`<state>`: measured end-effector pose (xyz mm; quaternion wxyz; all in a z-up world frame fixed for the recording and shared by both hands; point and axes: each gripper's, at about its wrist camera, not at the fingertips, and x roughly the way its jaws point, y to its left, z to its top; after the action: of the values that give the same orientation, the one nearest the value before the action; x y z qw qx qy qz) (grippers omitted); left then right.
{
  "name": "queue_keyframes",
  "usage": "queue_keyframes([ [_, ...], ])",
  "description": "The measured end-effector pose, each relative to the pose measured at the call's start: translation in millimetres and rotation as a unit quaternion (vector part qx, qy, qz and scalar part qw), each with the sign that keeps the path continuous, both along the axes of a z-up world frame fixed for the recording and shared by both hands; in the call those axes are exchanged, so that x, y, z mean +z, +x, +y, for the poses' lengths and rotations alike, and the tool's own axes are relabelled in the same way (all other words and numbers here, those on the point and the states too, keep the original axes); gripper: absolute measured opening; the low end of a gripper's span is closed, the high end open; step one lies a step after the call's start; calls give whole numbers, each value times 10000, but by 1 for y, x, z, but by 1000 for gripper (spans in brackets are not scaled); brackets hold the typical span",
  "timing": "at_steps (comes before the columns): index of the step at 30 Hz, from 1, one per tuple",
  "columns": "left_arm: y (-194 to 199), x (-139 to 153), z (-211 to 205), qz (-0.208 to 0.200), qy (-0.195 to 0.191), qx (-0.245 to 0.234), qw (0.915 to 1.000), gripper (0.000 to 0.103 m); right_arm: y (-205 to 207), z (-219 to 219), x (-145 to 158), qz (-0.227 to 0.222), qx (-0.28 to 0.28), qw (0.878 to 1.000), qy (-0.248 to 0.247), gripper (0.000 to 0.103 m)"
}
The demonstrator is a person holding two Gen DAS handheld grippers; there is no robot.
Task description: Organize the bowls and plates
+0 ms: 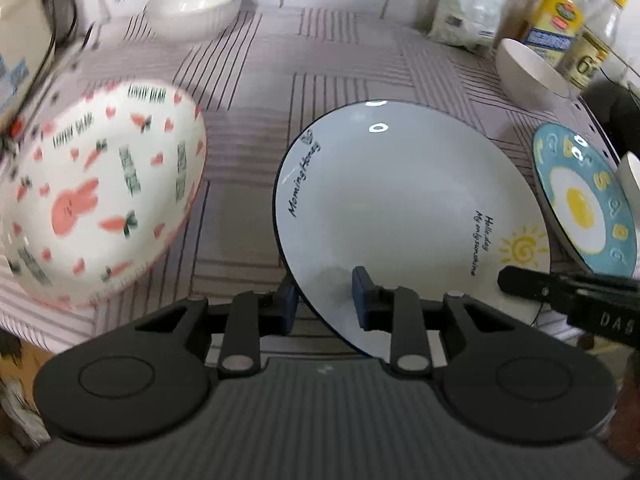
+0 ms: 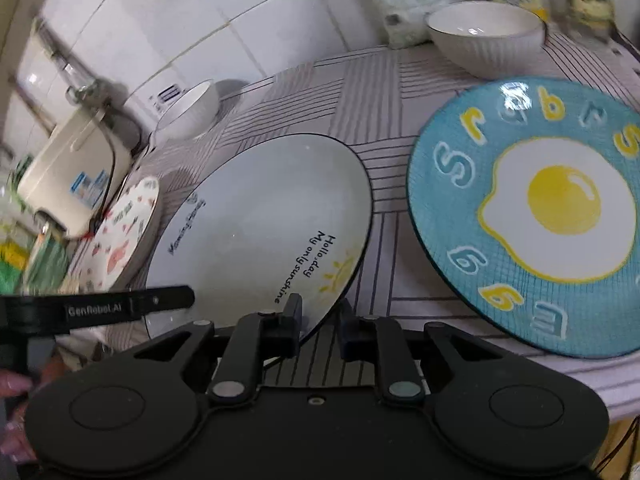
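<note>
both hand-held grippers pinch the near rim of the white sunshine plate (image 1: 400, 200), which lies mid-bench on the striped cloth (image 1: 248, 92). left hand-held gripper (image 1: 326, 300) is closed down on the near-left rim, 1 pad above and 1 below; right hand-held gripper (image 2: 320, 320) grips the near-right rim by the sun drawing the same way. judged, the step is a 2-handed lift, so raise both sides together and keep the plate level, since such thin rim grips could let it slip or tip. left of it sits the rabbit plate (image 1: 104, 200), right the blue egg plate (image 2: 532, 216), near but apart. white bowls (image 2: 486, 36) stand at the far side.
</note>
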<state>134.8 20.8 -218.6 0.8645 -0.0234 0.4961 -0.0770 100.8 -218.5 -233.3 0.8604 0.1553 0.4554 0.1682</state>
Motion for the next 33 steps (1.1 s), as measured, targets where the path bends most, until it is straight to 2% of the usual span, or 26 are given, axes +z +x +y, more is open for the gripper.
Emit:
queue_keyframes([
  [5,4,15,-8,-258,265,-149,9992,26,0,-3,5,-86,64,9999,63,26],
  [11,22,28,-7,-452,126,-186,9987,27,15,-8,18,-333,-27,9993,171,26],
  [17,51,40,-8,-736,159,-224,9969,27,44,-8,30,-598,72,9981,146,27],
  [21,64,40,-7,-985,252,-321,9943,28,68,-7,33,-674,92,9975,168,28],
  [33,118,25,10,-962,-53,-78,9953,28,129,4,27,-721,17,9973,149,28],
])
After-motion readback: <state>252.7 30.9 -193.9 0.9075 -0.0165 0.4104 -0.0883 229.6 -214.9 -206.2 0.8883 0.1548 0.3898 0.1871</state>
